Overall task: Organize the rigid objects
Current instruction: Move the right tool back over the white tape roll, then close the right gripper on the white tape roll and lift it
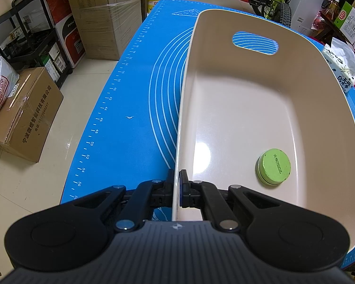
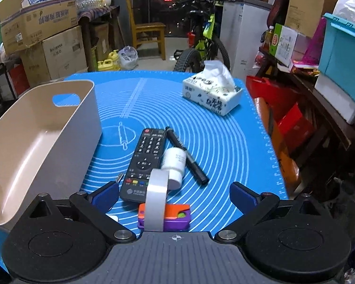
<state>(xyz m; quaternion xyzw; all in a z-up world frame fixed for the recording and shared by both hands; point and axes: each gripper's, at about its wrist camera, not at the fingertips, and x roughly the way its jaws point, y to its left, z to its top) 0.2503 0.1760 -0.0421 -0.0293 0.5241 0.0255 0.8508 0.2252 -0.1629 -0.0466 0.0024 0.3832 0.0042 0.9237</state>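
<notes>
Pinched together on the near side wall of the beige plastic storage bin (image 1: 236, 108), the left gripper (image 1: 177, 184) has one finger outside the wall and one inside, pads pressed against the thin rim. Inside the bin, on its glossy floor just right of the inner finger, lies a round green tin (image 1: 273, 166) with a line of small printed characters across its lid, too small to read. The bin rests on a blue silicone baking mat (image 1: 130, 90) printed with white concentric rings and a ruler scale along its edge.

Spread wide, the right gripper (image 2: 175, 195) holds nothing; its blue-padded fingers (image 2: 242, 194) hover over the mat. Between them stands a roll of translucent tape (image 2: 156, 201) on edge, in front of an orange and purple block (image 2: 175, 217). Just beyond lie a black remote control (image 2: 144, 163), a white cylindrical bottle (image 2: 174, 166) on its side, and a black marker pen (image 2: 187, 155). Farther back sits a white tissue pack (image 2: 211, 94) with dark printed lettering.
</notes>
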